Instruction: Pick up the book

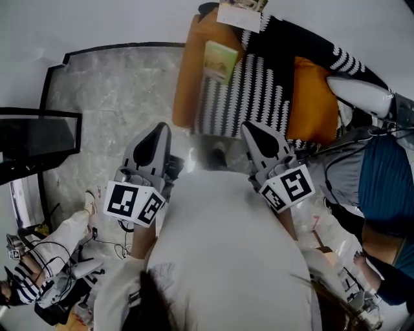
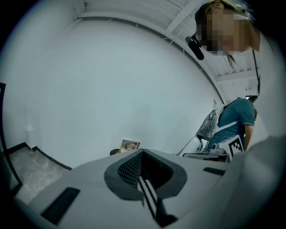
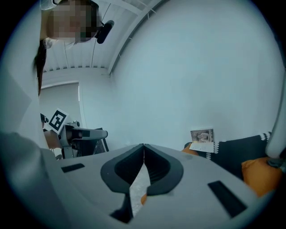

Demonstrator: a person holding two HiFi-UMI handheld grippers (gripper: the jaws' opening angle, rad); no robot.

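Head view gives me both tongs held out ahead of a white-clad torso, pointing toward a couch (image 1: pixel 191 77) against the pale wall. The left gripper (image 1: pixel 160 131) hangs over grey marble floor (image 1: pixel 110 97), which is my open room: a wide bare stretch running out to the left. A thin black border strip (image 1: pixel 116 46) edges it along the wall, and a dark table top (image 1: pixel 39 139) hems it in at the far left. The right gripper (image 1: pixel 251 131) has its tip just at the couch's near edge, over a black-and-white striped throw (image 1: pixel 249 90). An orange cushion (image 1: pixel 314 97) lies to its right, and past that a second person in a teal shirt (image 1: pixel 388 181) crowds that side. The book (image 1: pixel 220 60), green-covered, lies flat on the couch where the orange upholstery meets the striped throw. It is ahead of both tongs, between their lines and nearer the right one, and apart from each. A printed card (image 1: pixel 239 14) stands farther back at the wall, and it shows in both gripper views. In the left gripper view the left gripper (image 2: pixel 143 152) has its tips pressed together with nothing pinched, only a sliver of striped cloth seen behind them. In the right gripper view the right gripper (image 3: pixel 144 146) is likewise pressed together and empty.
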